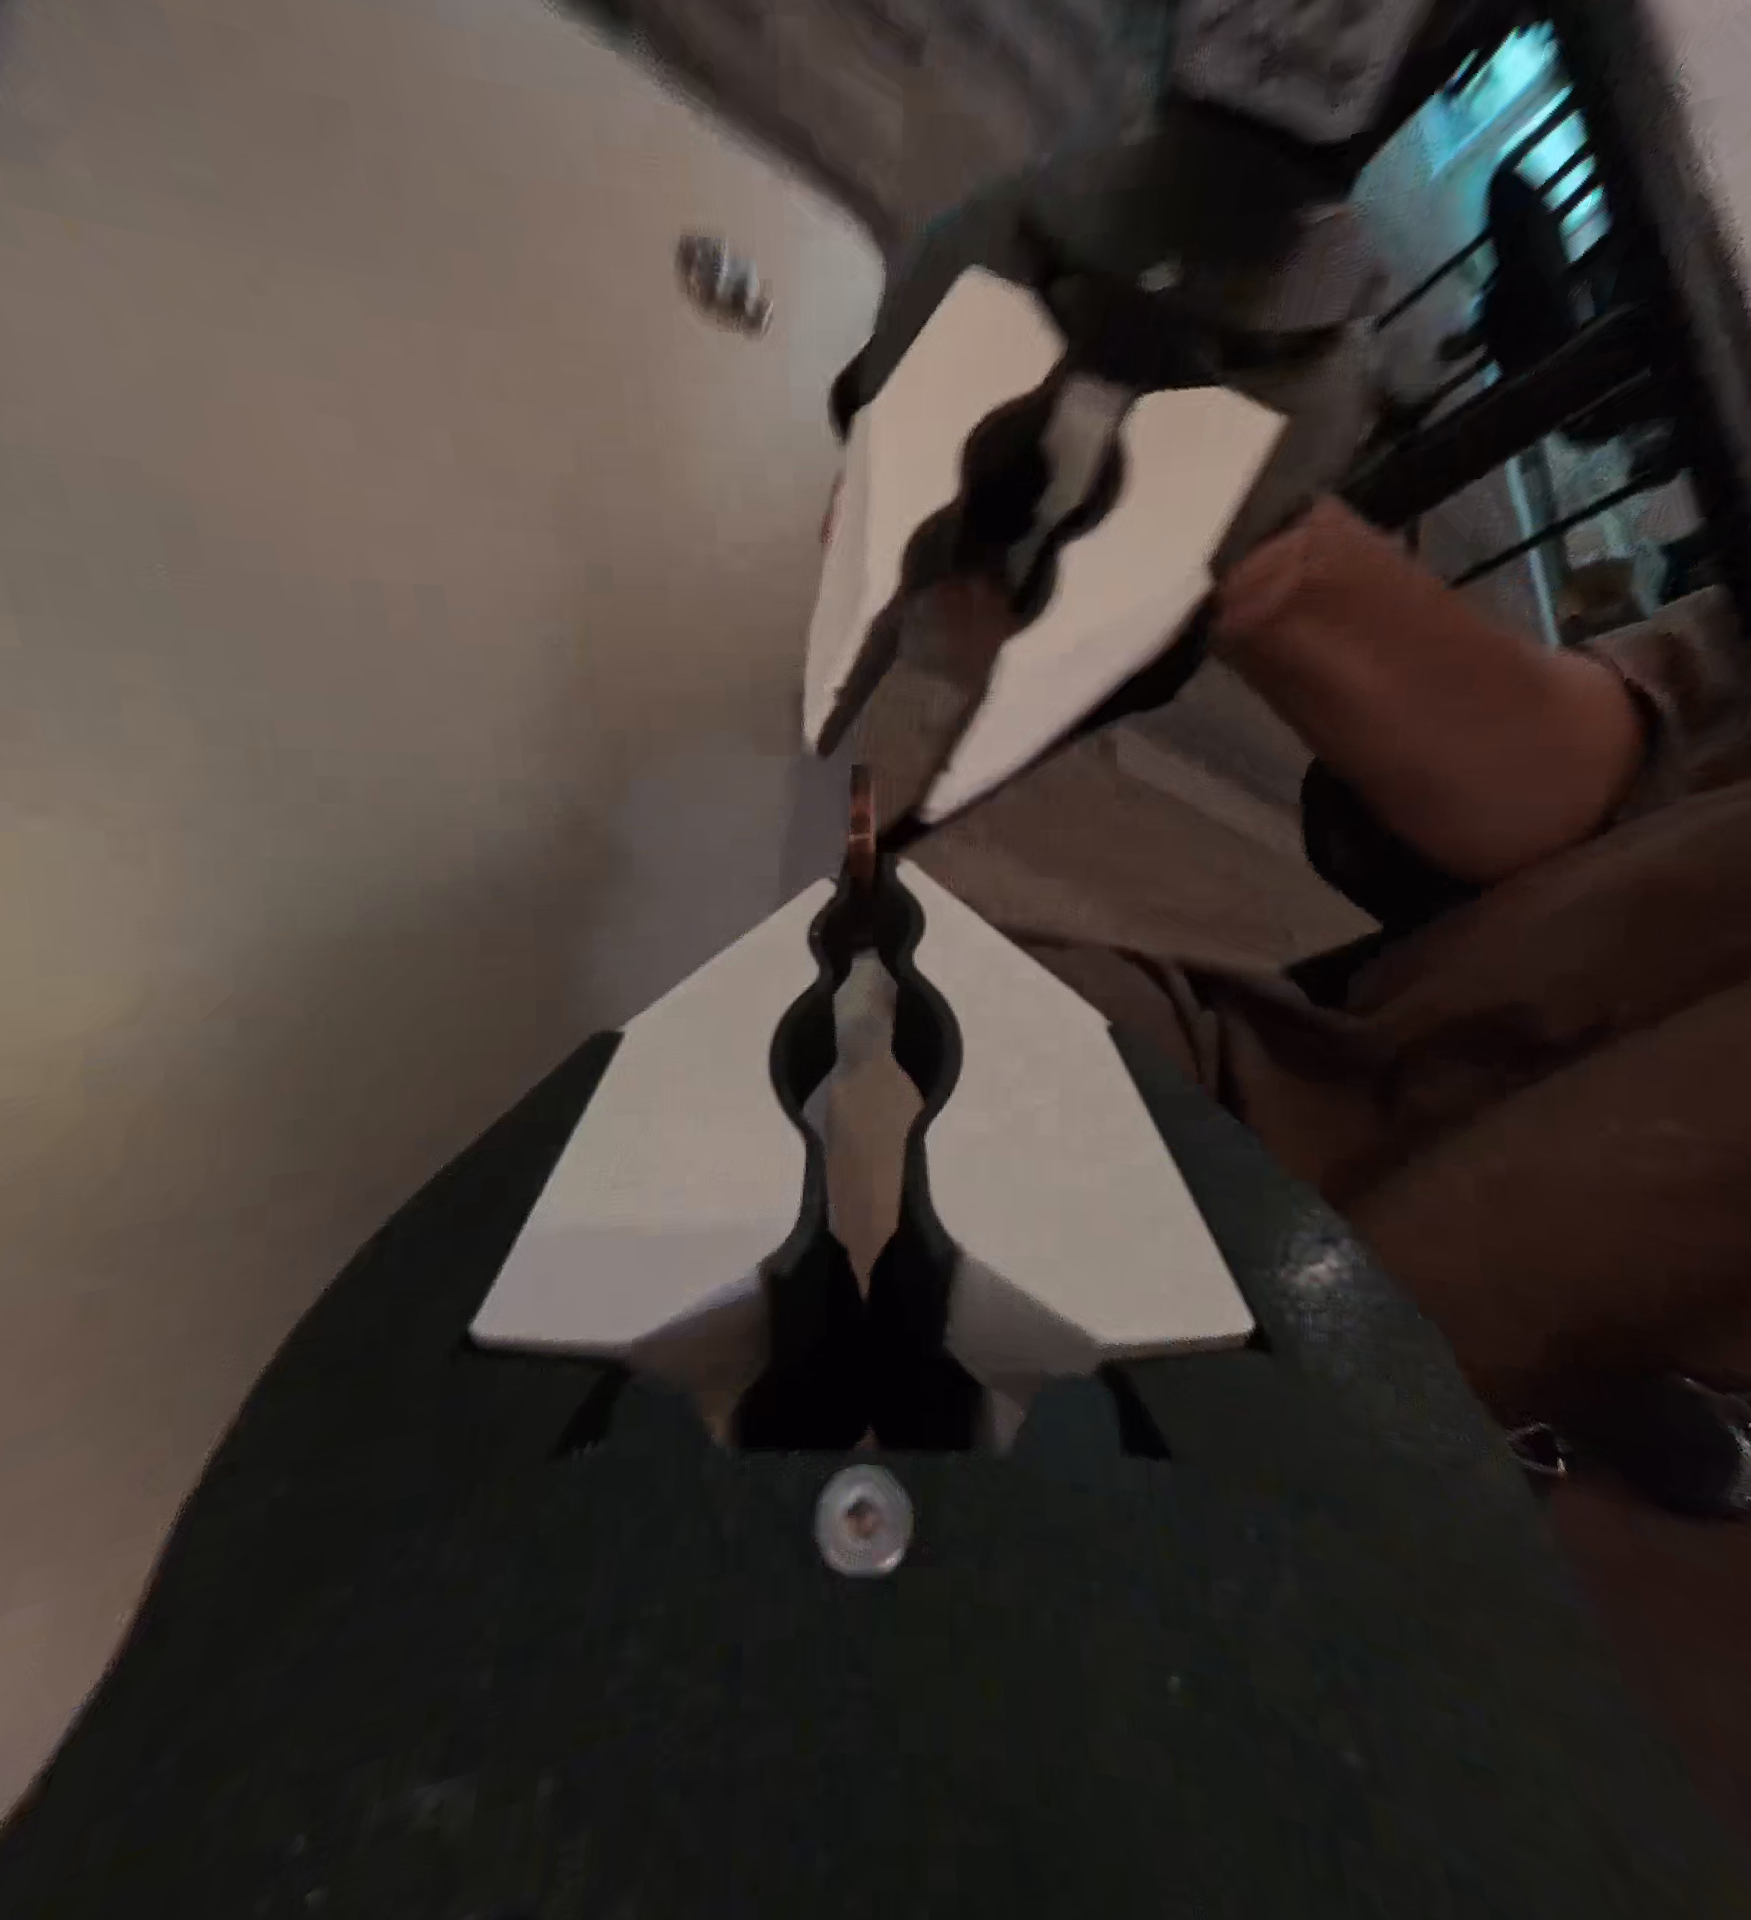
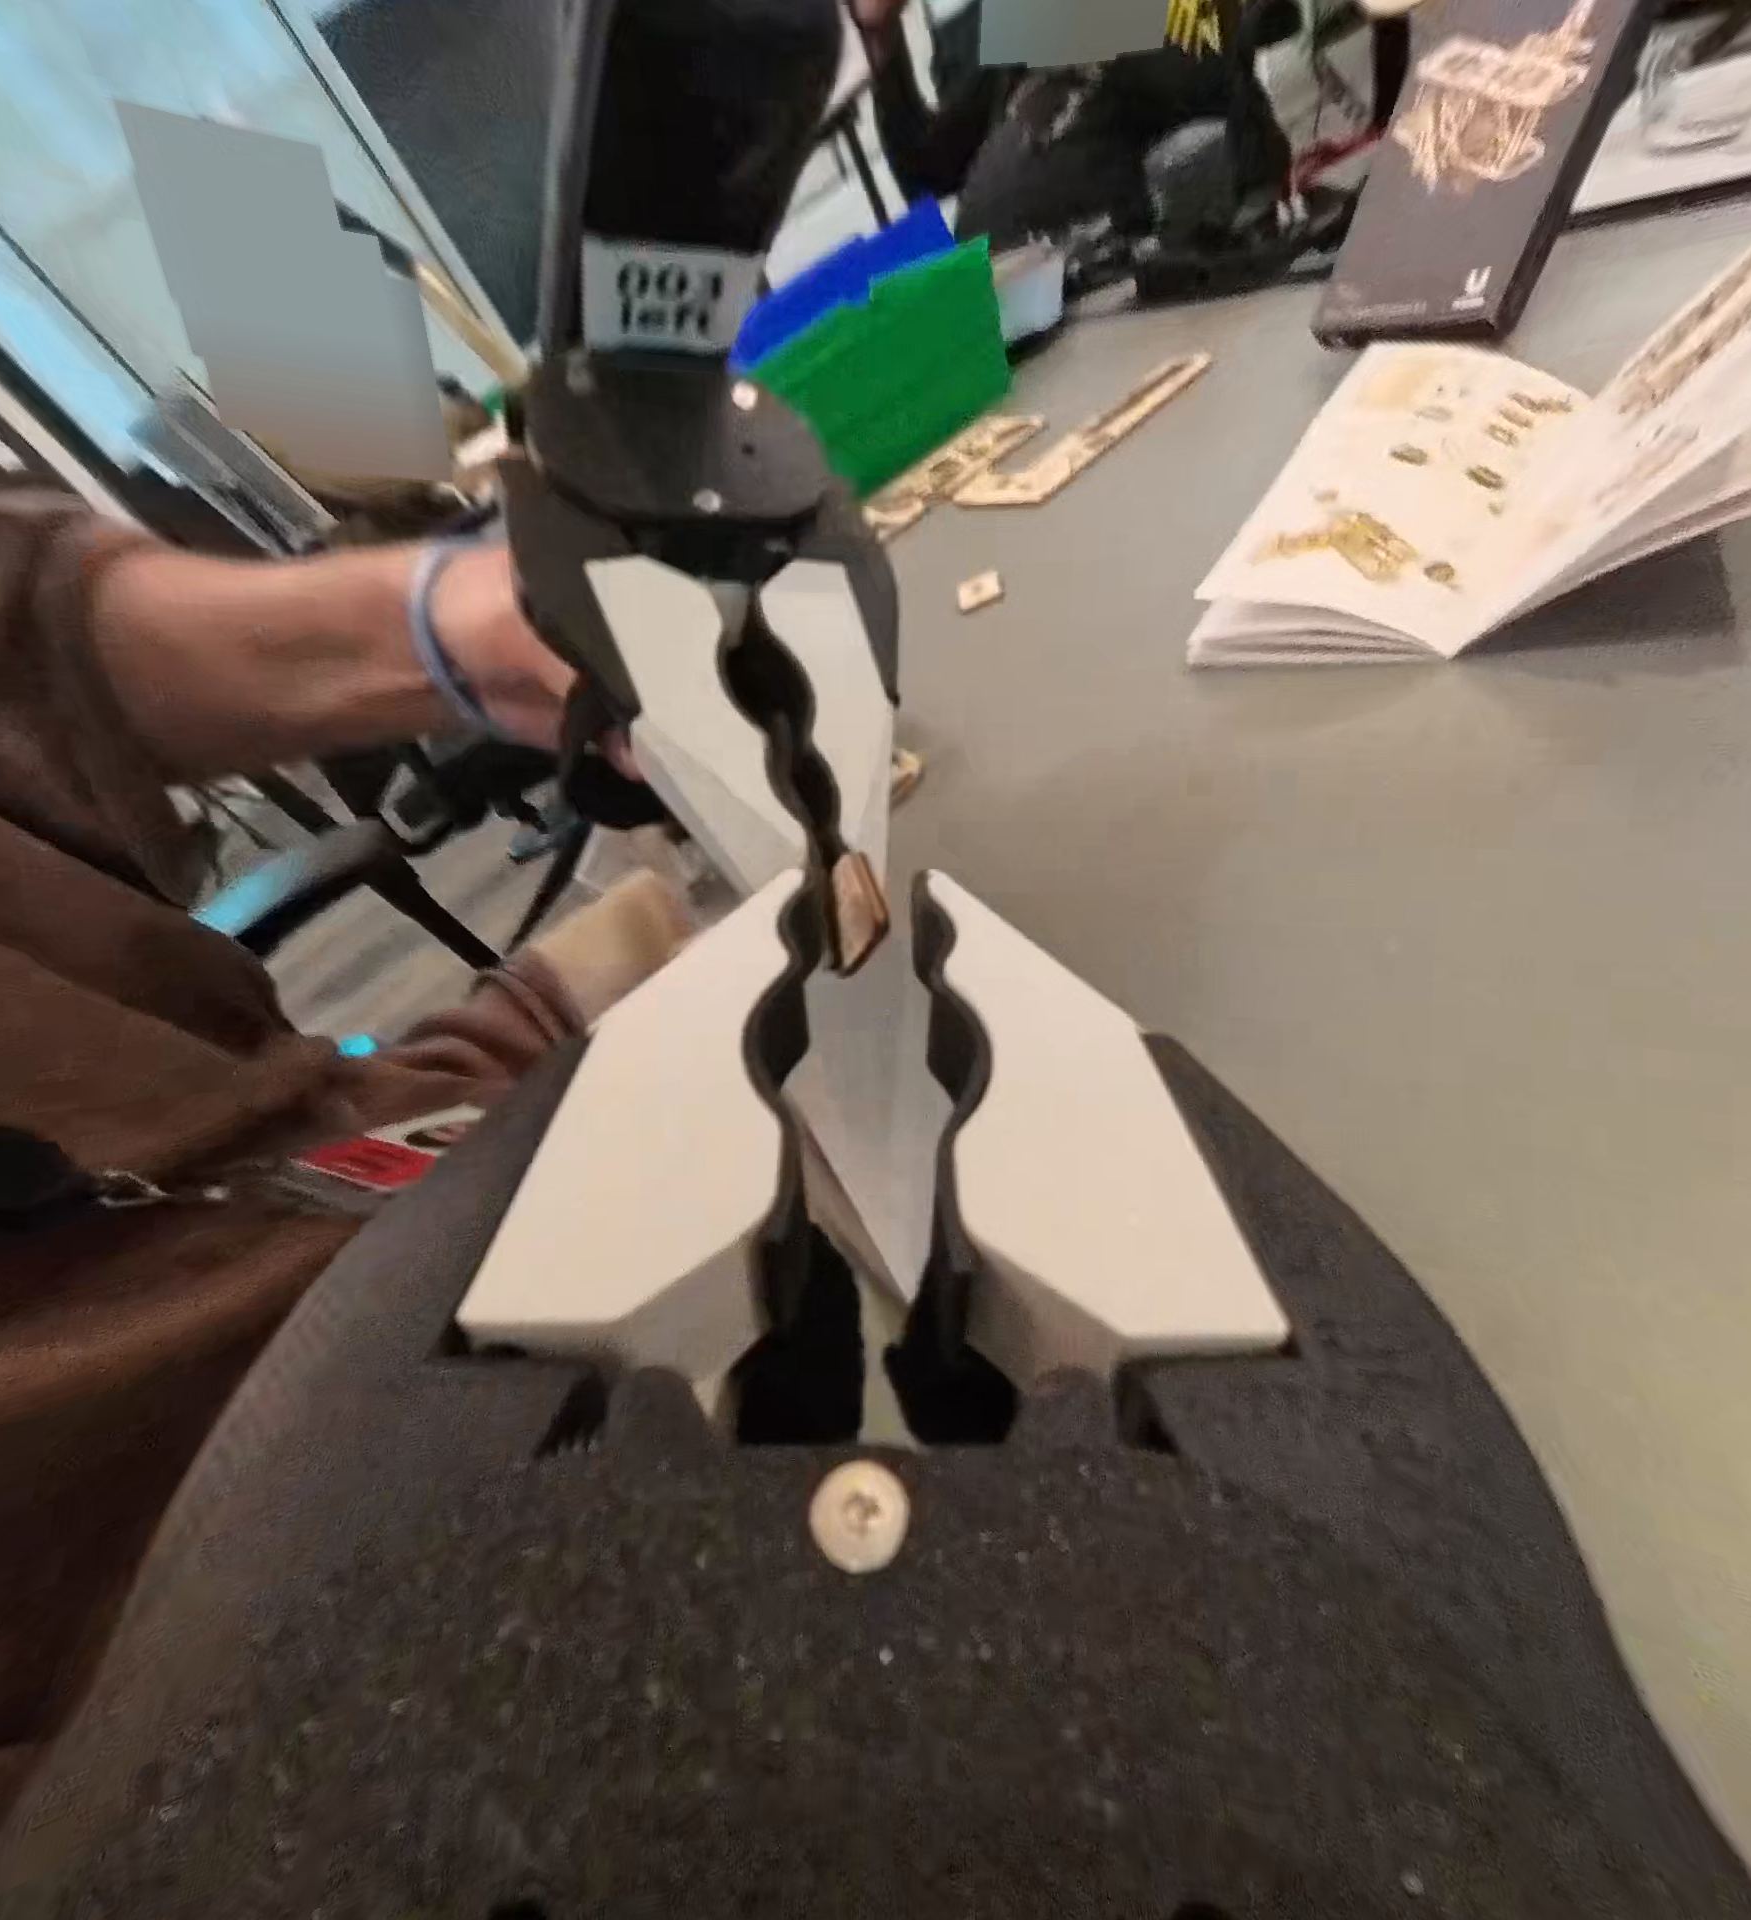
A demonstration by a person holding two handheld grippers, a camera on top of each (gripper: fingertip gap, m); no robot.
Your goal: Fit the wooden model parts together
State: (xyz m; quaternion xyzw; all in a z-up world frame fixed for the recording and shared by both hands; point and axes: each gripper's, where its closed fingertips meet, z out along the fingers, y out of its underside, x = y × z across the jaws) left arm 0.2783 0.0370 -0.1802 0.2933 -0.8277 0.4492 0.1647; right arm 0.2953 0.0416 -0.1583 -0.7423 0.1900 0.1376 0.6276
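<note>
My left gripper [image 1: 866, 883] is shut on a small flat wooden part [image 1: 860, 831], which sticks out edge-on from its tips. In the right wrist view the left gripper [image 2: 850, 862] comes down from above with the same wooden part [image 2: 858, 916] at its tip. My right gripper [image 2: 863, 899] is open, its two fingertips on either side of that part with a gap on each side. In the left wrist view the right gripper [image 1: 881, 774] points down at the part from the upper right, with its jaws apart.
On the grey table [image 2: 1370, 935] lie an open instruction booklet [image 2: 1473, 499], a dark box [image 2: 1473, 177], cut wooden sheets [image 2: 1037, 457], a small loose wooden piece [image 2: 979, 592] and green and blue plastic pieces [image 2: 881, 353]. A person's arm in a brown sleeve [image 2: 123, 831] is at the left. Only a small space, under 4 cm, lies between the two pairs of fingers.
</note>
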